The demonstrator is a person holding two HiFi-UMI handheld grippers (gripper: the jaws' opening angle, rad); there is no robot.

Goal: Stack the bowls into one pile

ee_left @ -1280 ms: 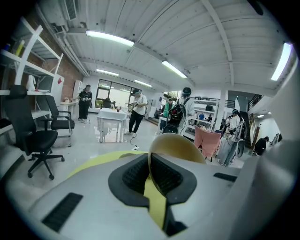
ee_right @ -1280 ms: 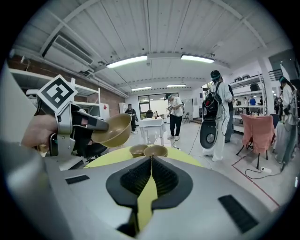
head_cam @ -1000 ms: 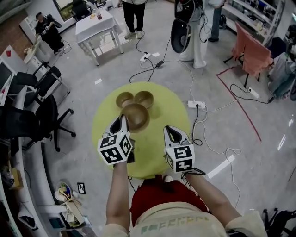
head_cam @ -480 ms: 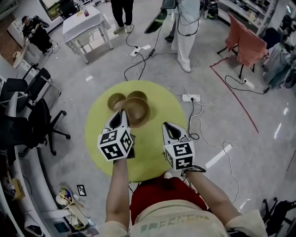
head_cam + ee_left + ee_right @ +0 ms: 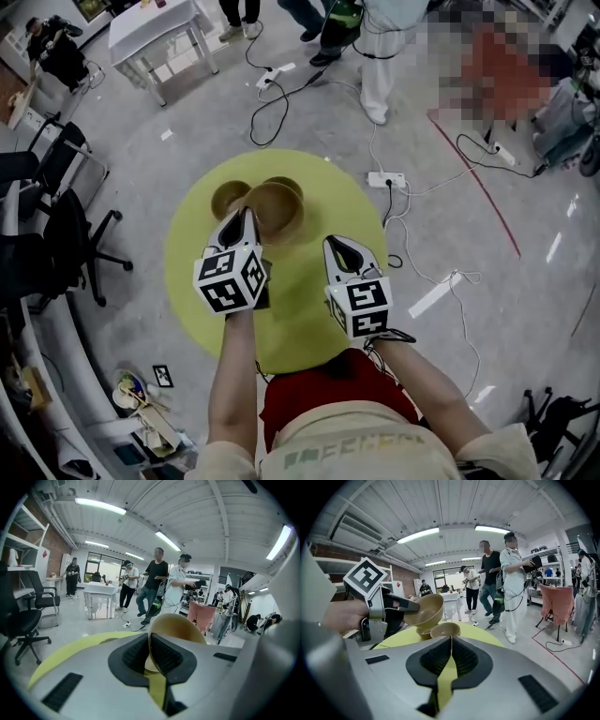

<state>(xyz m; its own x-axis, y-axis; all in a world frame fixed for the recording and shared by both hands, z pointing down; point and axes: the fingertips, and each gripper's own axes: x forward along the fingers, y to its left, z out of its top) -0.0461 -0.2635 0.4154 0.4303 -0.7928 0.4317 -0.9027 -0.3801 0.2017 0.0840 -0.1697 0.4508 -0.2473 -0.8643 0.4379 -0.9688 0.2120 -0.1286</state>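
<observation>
Bowl in left grip above yellow table; right gripper shut on nothing.

My left gripper (image 5: 247,223) had its jaws clamped on the near rim of one tan bowl (image 5: 277,211), pads on either side of the wall. That bowl hung tilted, clear of the round yellow table (image 5: 309,319), and its hollow showed only bare tan surface. Two more bowls sat on the table in the far half. One, the left bowl (image 5: 228,198), lay at 10 o'clock from the held bowl. The other, the far bowl (image 5: 284,184), lay at 12 o'clock, partly hidden behind it in the head view. What showed of both interiors was bare. My right gripper (image 5: 339,251) hovered at 4 o'clock from the held bowl, apart from every bowl, pads pressed together.
</observation>
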